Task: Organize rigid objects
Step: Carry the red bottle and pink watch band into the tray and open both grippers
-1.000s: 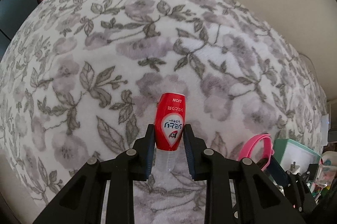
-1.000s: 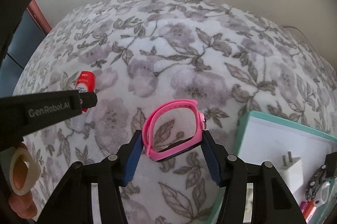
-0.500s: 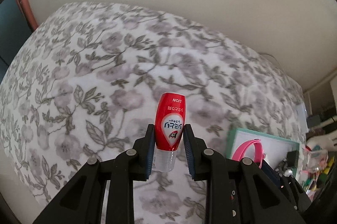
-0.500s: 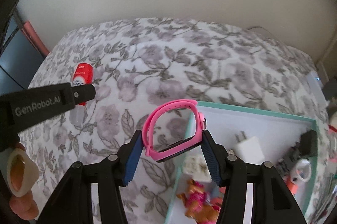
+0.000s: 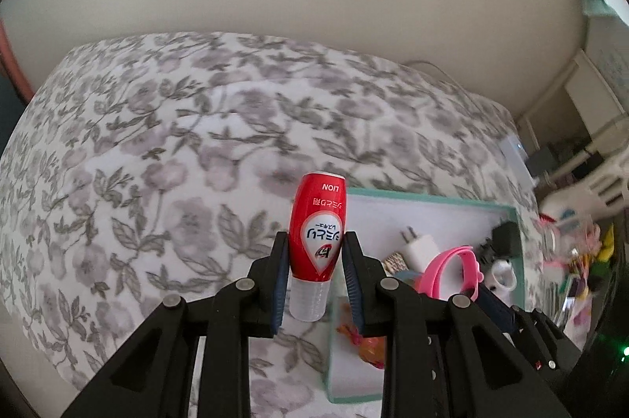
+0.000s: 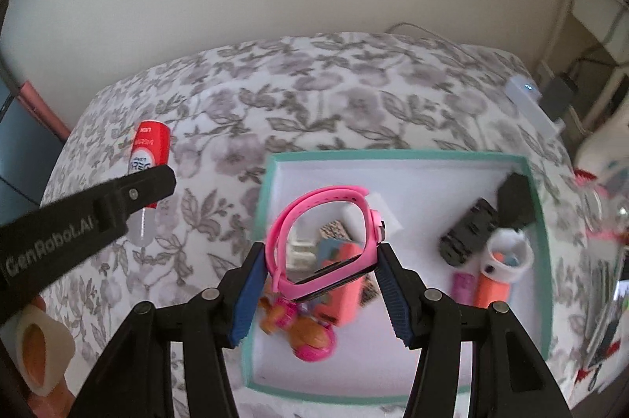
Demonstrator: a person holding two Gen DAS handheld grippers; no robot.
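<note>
My left gripper (image 5: 313,253) is shut on a red LION bottle (image 5: 317,233) with a clear cap at its lower end, held above the floral bedcover just left of the teal box (image 5: 428,198). The bottle also shows in the right wrist view (image 6: 148,158). My right gripper (image 6: 320,253) is shut on a pink wristband watch (image 6: 326,237), held above the left half of the teal box (image 6: 397,155). The wristband also shows in the left wrist view (image 5: 452,270).
The box holds a white plug (image 5: 416,247), a black toy car (image 6: 469,229), an orange block (image 6: 346,288), a pink and orange toy (image 6: 310,333) and a white cup (image 6: 507,257). Clutter lies right of the bed (image 5: 570,261). A wall stands behind.
Both grippers have risen and moved right with their loads. The right gripper with the wristband now hangs over the box; the left one is at the box's left edge.
</note>
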